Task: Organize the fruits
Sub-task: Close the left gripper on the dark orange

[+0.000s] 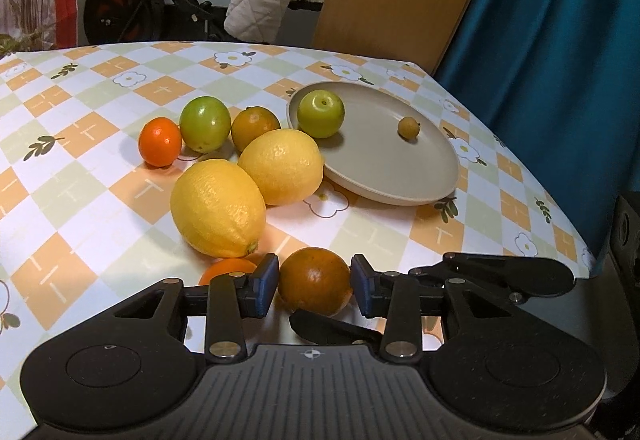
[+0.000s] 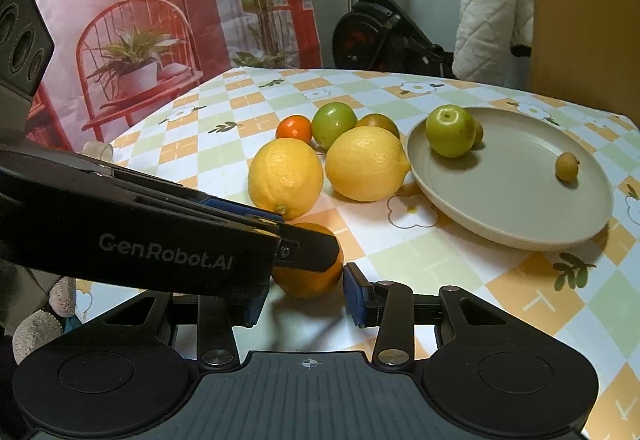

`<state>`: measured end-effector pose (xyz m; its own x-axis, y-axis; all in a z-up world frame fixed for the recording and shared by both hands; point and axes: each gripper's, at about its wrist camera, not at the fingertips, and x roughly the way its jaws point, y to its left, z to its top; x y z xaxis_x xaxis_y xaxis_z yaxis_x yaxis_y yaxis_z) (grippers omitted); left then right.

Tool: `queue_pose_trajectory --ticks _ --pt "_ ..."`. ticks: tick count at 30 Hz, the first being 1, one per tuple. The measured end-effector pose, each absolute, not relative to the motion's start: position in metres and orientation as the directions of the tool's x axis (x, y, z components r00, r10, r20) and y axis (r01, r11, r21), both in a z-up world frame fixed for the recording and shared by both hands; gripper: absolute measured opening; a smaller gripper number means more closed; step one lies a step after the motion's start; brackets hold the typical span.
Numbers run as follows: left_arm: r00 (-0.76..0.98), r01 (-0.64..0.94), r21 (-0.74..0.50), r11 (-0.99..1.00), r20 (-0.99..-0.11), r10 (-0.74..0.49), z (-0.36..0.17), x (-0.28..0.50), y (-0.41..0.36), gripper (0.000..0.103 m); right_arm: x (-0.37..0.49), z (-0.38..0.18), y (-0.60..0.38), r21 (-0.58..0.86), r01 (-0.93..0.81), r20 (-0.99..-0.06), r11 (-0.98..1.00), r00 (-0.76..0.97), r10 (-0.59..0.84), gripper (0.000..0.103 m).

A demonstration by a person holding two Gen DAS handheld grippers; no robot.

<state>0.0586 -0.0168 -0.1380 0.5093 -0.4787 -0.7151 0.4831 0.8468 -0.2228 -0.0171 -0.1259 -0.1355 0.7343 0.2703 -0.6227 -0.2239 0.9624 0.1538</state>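
Left claw: blue pads sit on either side of a dark orange fruit, narrow gap, pads at or very near its skin. Whether they press firmly I cannot tell for sure; it reads as a grip just forming. The fruit rests on the tabletop, between the fingers and not lifted.

Right claw: narrow as well. In its own view the left claw's finger crosses in front, and an orange lies just ahead of its pads, partly hidden. No clear contact visible on the right pad; I cannot tell if it holds anything.

Ahead of the left claw: two lemons, the nearer lemon just beyond and to the left, the farther lemon behind it, touching the rim of the plate. Farther out, a tangerine, a green fruit and a brownish citrus bunched together.

The plate lies ahead and right, carrying a green apple and a small yellow-brown fruit, well apart. Judgement: the plate is the collecting spot, mostly bare, so sorting is early. The closest loose fruit is taken first, likely because it blocks reach to the lemons.
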Motion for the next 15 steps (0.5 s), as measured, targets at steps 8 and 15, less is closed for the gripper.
queue_pose_trajectory --ticks 8,15 --pt "0.51 0.479 -0.224 0.849 -0.715 -0.477 -0.136 0.057 -0.022 0.041 -0.017 -0.136 -0.133 0.172 -0.202 -0.614 0.964 0.744 0.265 0.036" --pt "0.512 0.473 -0.227 0.852 -0.716 -0.475 -0.137 0.057 -0.023 0.041 -0.015 -0.137 -0.139 0.181 -0.178 -0.616 0.967 0.746 0.252 0.032"
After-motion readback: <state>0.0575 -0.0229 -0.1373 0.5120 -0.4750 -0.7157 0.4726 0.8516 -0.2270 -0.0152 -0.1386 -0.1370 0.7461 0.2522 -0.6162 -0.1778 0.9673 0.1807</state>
